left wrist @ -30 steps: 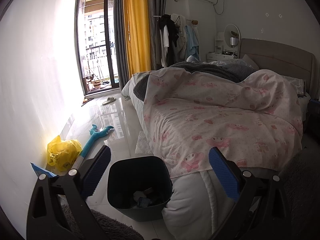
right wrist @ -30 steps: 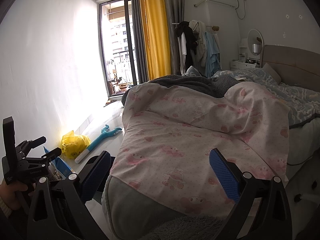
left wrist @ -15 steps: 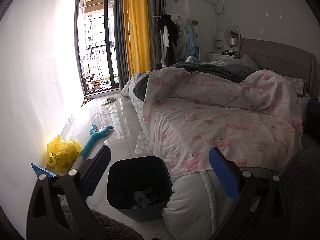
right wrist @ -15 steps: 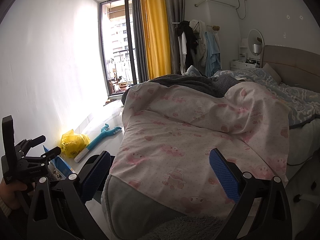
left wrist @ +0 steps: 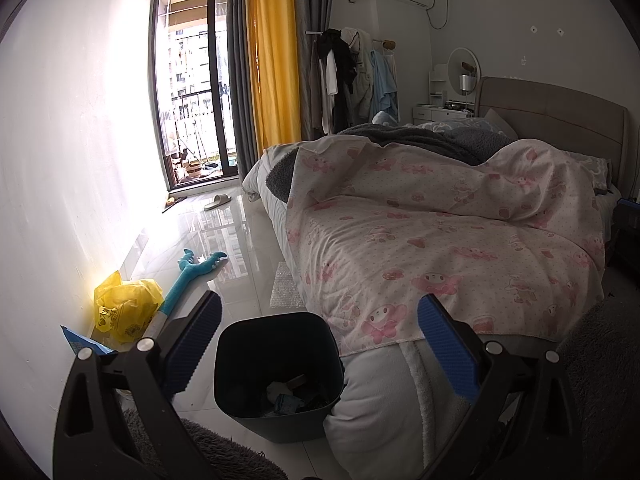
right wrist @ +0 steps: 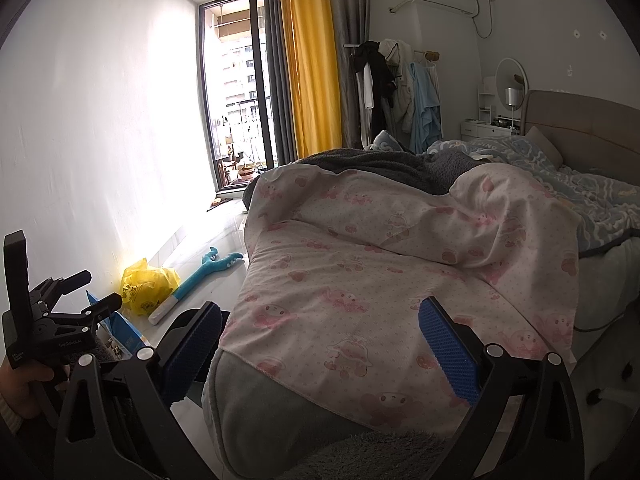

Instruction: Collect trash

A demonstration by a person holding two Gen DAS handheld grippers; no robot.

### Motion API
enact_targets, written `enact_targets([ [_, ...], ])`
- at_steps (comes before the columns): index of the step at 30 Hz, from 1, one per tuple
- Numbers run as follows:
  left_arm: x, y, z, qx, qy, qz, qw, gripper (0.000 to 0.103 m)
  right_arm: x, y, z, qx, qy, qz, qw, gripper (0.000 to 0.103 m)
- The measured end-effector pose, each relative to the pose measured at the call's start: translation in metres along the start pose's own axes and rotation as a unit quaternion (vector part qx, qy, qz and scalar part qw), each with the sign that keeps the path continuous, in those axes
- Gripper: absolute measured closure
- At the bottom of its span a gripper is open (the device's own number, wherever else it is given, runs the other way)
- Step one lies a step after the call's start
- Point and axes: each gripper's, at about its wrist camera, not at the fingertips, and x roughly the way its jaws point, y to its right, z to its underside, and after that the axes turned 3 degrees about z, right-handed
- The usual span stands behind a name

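In the left wrist view the left gripper [left wrist: 320,344] fills the bottom of the frame, its 2 blue-padded fingers [left wrist: 448,348] spread wide apart with nothing between them. Framed in that gap, at lower centre, a dark bin [left wrist: 276,376] stands upright on the glossy white floor [left wrist: 224,240], touching the foot of the bed [left wrist: 440,232]. Scraps of trash [left wrist: 290,394] lie in the bottom of the bin; what they are is too dim to tell. At lower left, against the white wall, a crumpled yellow bag [left wrist: 124,308] sits on the floor, with a blue packet [left wrist: 78,340] just below it and a teal toy [left wrist: 192,272] just to its right. A patch of bubble wrap [left wrist: 285,286] lies on the floor beside the bed's edge, above the bin. A slipper [left wrist: 217,201] rests near the balcony door in the upper left.

In the right wrist view the right gripper [right wrist: 320,344] also sits at the bottom, its fingers wide apart and empty, aimed over the pink-patterned blanket [right wrist: 380,272] that covers the bed. At the left edge the other gripper shows from the side, held by a hand [right wrist: 22,380] in the lower left corner. The yellow bag, blue packet and teal toy appear again at centre left on the floor. The bin is mostly hidden behind the left finger here.
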Motion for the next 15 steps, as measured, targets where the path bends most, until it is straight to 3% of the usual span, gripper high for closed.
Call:
enact_targets([
  [15, 0.0006, 0.0001, 0.0044, -0.002, -0.002, -0.002, 1.0, 0.003, 0.0005, 0.0005, -0.0009, -0.001, -0.001, -0.001, 1.0, 0.003],
])
